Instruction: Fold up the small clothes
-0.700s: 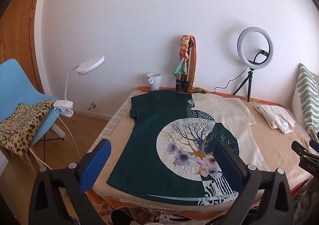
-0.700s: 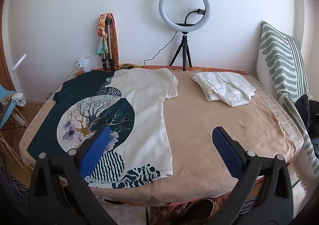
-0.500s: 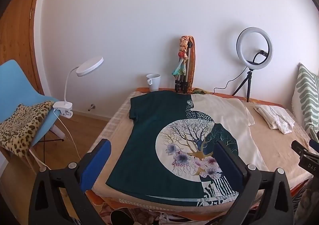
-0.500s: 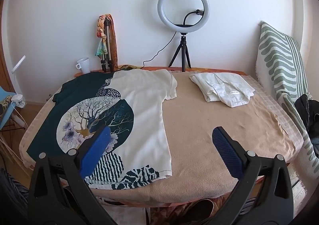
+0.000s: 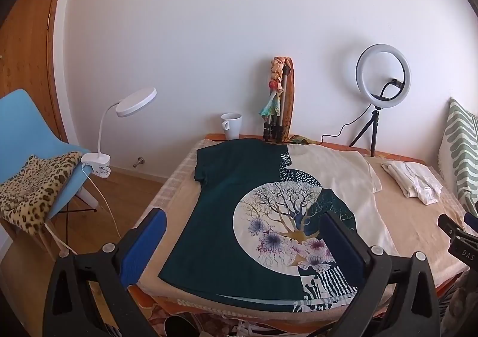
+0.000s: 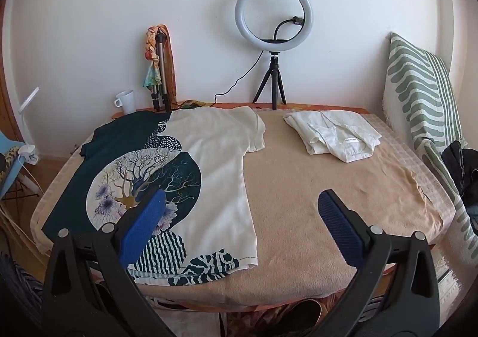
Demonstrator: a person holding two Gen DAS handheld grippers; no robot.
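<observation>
So we begin in the left wrist view, with nothing folded on this garment: the T-shirt [image 5: 239, 217] lies spread flat on the table [image 5: 418, 223], hem toward us. Our left gripper [image 5: 242, 244] hangs above the near hem, jaws fully apart and empty. By our reckoning the next move is to drop onto the hem corner at 7 o'clock, which lies close to the table's left edge (little margin there).

Next, in the right wrist view, our right gripper [image 6: 242, 217] is likewise wide open, holding nothing, over the shirt's cream side. Bare cloth lies at 1 o'clock, open room before the folded white garment [image 6: 331, 135] at 2 o'clock; the ring light [image 6: 273, 12] stands at 12, well apart.
</observation>
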